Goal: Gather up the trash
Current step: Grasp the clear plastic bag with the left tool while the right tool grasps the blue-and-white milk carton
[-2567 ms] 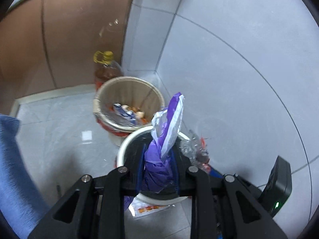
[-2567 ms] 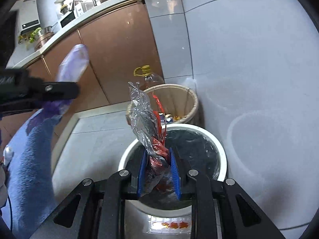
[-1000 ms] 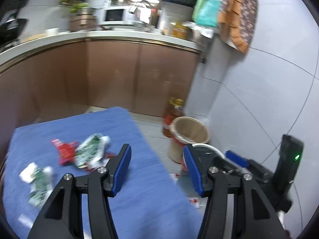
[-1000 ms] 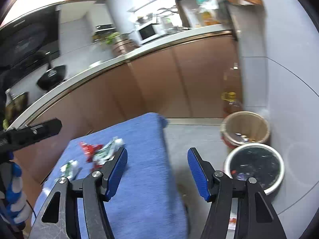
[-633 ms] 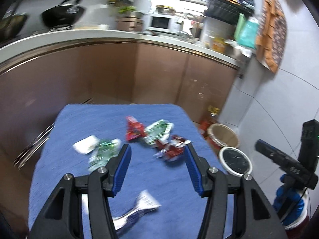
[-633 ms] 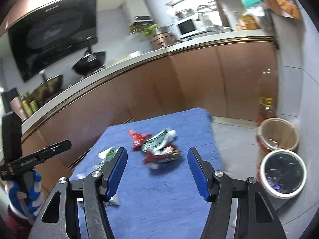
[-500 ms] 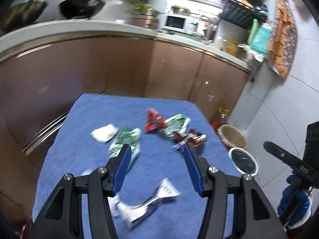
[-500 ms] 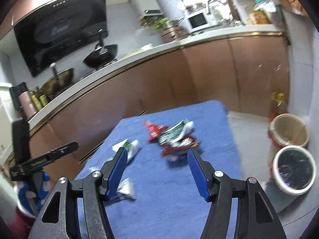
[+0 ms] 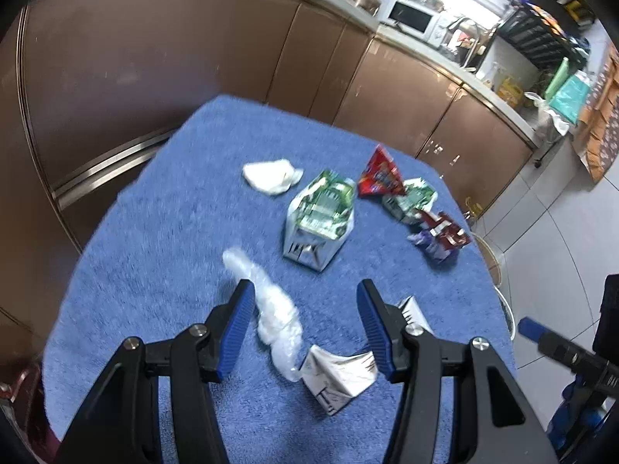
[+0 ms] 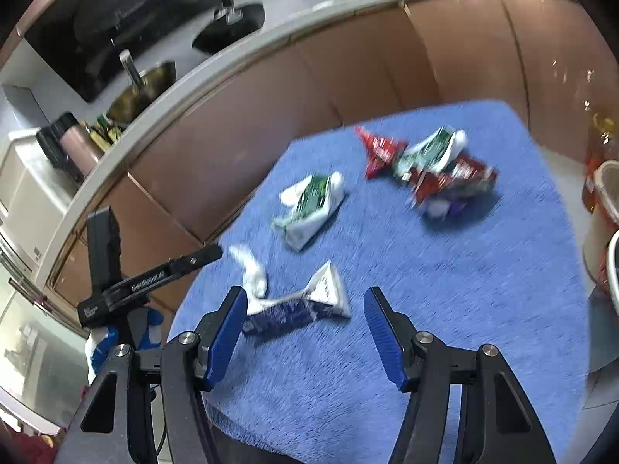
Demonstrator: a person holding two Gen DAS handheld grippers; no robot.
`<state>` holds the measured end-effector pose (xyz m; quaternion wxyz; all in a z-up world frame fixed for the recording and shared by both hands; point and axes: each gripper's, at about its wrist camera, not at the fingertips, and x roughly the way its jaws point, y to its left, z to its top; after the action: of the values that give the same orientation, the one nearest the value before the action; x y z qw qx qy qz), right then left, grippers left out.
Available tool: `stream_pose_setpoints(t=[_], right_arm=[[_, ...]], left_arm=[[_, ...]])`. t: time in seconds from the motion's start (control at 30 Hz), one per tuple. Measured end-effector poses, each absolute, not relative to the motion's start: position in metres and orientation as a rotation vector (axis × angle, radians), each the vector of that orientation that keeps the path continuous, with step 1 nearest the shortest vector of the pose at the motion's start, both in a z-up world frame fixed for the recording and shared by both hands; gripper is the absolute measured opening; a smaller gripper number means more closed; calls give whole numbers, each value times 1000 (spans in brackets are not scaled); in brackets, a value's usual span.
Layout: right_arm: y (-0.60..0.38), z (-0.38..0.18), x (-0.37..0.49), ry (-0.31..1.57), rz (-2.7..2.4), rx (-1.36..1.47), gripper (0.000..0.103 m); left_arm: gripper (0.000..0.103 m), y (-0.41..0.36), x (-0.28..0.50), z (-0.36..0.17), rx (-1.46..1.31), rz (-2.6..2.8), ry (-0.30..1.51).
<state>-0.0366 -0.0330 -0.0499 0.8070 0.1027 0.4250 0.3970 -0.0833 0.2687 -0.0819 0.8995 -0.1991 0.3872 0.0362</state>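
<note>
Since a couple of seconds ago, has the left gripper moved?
Yes. The left gripper has swung from over the bin to the blue tabletop, above a crumpled clear wrapper.

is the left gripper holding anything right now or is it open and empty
Open and empty. The left gripper has its blue pads spread wide above the blue cloth, with the clear plastic wrap lying loose between them, unpinched.

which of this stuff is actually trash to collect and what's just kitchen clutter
Trash to collect, on the blue cloth:
clear plastic wrap
green-and-white wrapper
red wrapper
white tissue
white-and-blue wrapper

Just there:
microwave
wok
brown cabinets
</note>
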Motion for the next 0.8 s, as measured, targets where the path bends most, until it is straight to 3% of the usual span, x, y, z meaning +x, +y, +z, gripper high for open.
stream_pose_setpoints(t=[0.5, 0.63, 0.8], right_arm=[[43, -108, -20, 1154, 951, 171, 60], [55, -119, -11, 1199, 952, 173, 60], [66, -130, 4, 1240, 928, 195, 60]], left_arm=[[51, 291, -46, -146, -546, 23, 969], [32, 302, -50, -153, -579, 17, 956], [27, 318, -60, -154, -606, 13, 929]])
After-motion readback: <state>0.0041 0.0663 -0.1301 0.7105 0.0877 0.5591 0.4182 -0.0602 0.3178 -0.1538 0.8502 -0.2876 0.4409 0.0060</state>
